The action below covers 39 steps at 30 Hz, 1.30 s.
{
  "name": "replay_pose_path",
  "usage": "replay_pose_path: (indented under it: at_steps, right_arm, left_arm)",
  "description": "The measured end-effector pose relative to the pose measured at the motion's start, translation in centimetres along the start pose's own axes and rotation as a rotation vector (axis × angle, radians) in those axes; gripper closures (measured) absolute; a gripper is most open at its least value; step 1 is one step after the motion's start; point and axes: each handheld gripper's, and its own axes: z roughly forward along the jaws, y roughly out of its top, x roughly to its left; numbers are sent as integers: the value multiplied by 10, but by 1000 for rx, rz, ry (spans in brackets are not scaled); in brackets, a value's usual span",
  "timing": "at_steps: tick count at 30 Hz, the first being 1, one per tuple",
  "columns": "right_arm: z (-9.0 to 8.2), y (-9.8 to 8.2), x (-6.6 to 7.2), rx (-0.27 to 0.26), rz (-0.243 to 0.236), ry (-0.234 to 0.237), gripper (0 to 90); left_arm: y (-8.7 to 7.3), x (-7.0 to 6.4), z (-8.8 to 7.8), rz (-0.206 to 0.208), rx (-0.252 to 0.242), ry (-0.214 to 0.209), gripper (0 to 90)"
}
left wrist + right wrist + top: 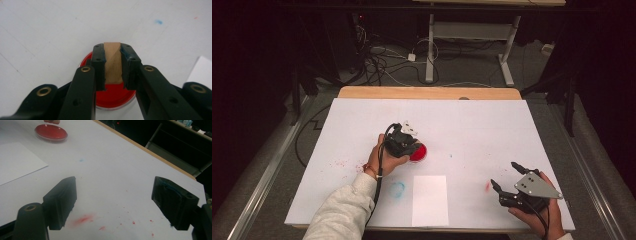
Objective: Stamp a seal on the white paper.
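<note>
L gripper (113, 65) clamps a wooden block (113, 60) over the red dish (418, 152), mid-desk. I judge: press straight down, lift w/o tilting. R gripper (125, 202) wide open, idle nr right front corner.

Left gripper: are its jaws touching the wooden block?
Touching. In the left gripper view, the left gripper's jaws press both sides of the block, no gap, above the red dish.

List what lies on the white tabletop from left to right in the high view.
Blue ring smudge → left gripper over the red dish → white sheet of paper → red smear → right gripper.
</note>
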Motion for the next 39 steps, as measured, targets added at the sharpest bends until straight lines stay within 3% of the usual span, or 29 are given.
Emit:
replay_pose_path:
  at_steps: [12, 31, 39]
  right_arm:
    - [1, 0, -2, -5, 10, -23, 210]
    - [4, 1, -3, -6, 21, -23, 211]
    - [8, 3, -1, -3, 14, -7, 212]
  left_arm:
    - [5, -17, -33, 67, -65, -60, 738]
    - [2, -46, -57, 140, -89, -113, 738]
    - [-5, -57, -64, 181, -73, -136, 738]
